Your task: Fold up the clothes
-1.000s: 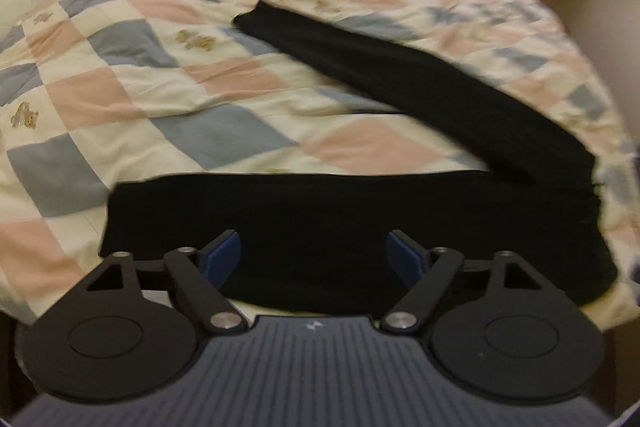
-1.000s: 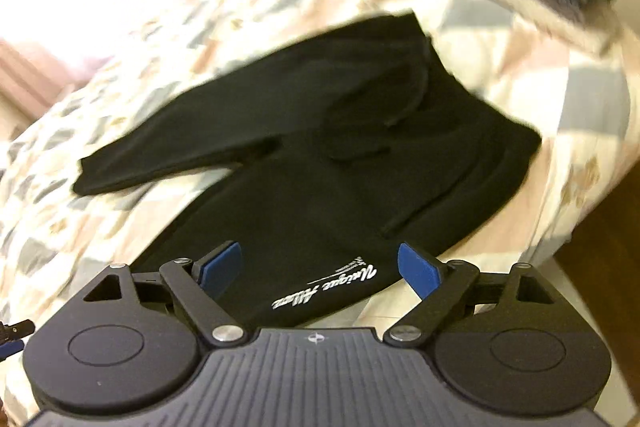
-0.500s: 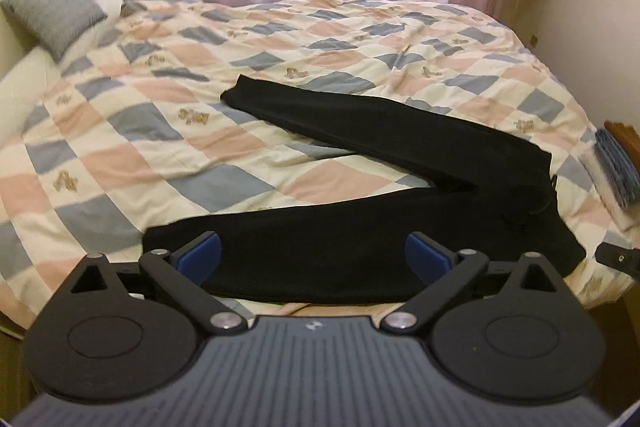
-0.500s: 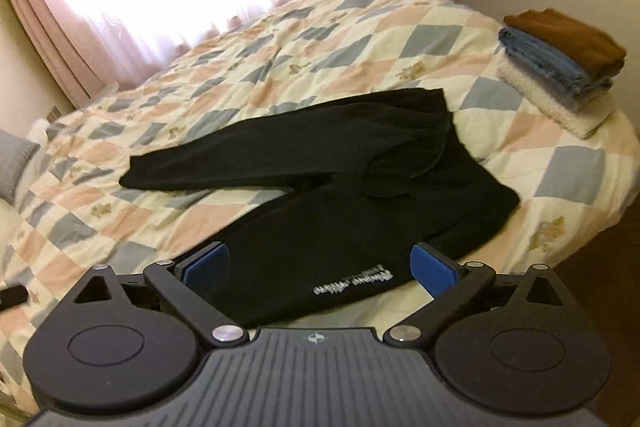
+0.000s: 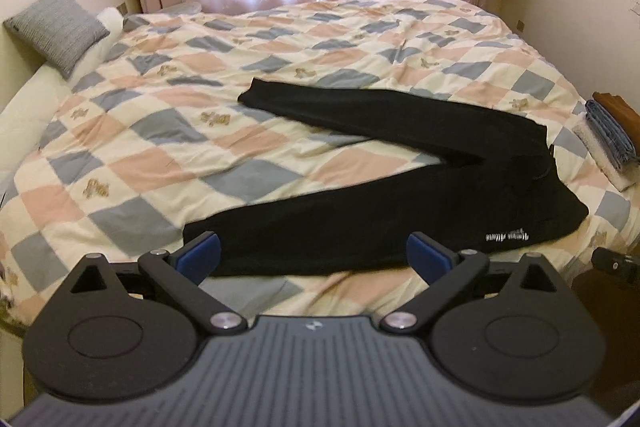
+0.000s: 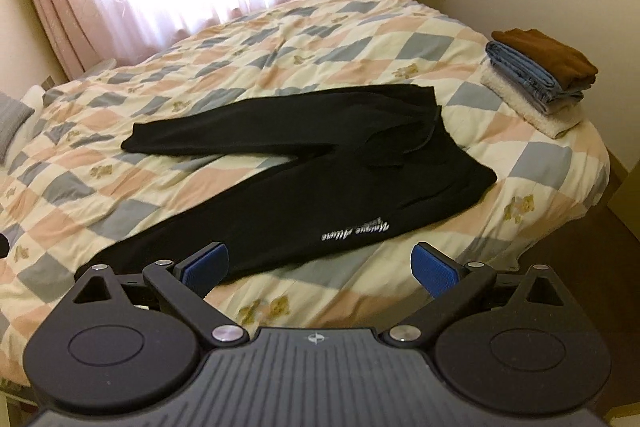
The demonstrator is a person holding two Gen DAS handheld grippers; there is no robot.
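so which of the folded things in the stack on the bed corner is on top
The brown folded garment tops the stack; the blue denim one lies under it, and the cream fleecy one is at the bottom.

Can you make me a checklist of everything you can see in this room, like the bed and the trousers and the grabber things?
Surface: bed with a checked quilt, a little rumpled.
Job's things: black trousers spread flat, legs apart in a V, white lettering near the waist, not yet folded.
Clutter: folded stack of clothes at the bed's corner; grey cushion by the head end.
Grippers: left gripper open, empty, above the bed's edge; right gripper open, empty.
Cables: nothing seen.
Surroundings: pink curtains over a bright window, cream walls.
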